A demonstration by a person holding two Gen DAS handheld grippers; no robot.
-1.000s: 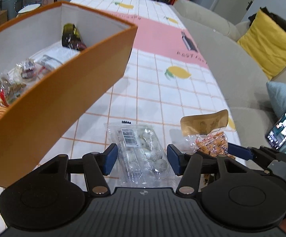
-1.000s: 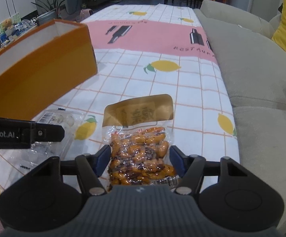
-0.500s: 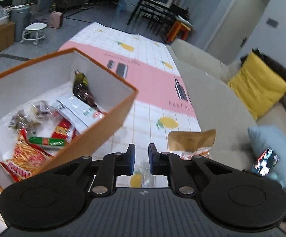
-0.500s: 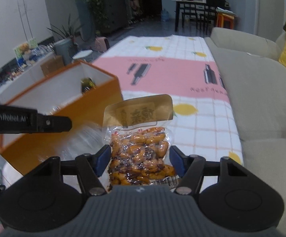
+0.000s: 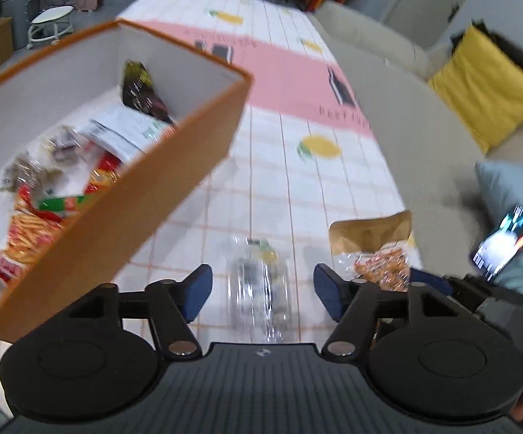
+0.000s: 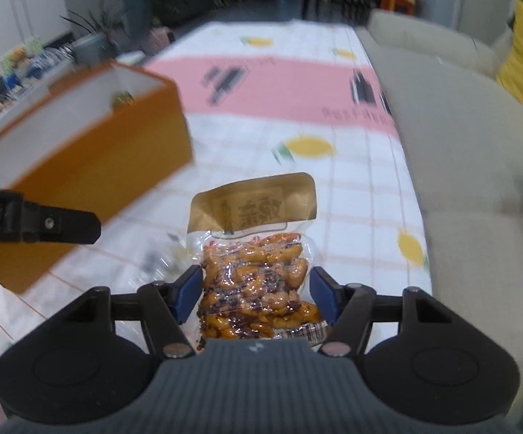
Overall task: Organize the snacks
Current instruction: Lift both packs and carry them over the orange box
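Note:
My left gripper [image 5: 261, 289] has its jaws opening wide. A clear plastic snack packet [image 5: 258, 282] shows blurred between them, and neither pad touches it. To the left stands the orange box [image 5: 135, 199], white inside, with several snack packs on its floor. My right gripper [image 6: 256, 289] is shut on a clear packet of orange-brown snacks [image 6: 254, 253] with a gold top, held above the tablecloth. That packet [image 5: 373, 246] also shows at the right of the left wrist view. The box [image 6: 98, 166] and a left gripper finger [image 6: 44, 222] sit at the left of the right wrist view.
A checked tablecloth [image 5: 297, 181] with lemons and a pink band covers the table. A beige sofa [image 6: 460, 144] runs along the right edge, with a yellow cushion [image 5: 485, 90], a pale blue cushion [image 5: 507, 195] and a lit phone [image 5: 504, 242] on it.
The left jaws closed to a narrow gap and the view rose; now they are wide apart and lower, with the clear packet blurred between them. The right gripper kept hold of its packet.

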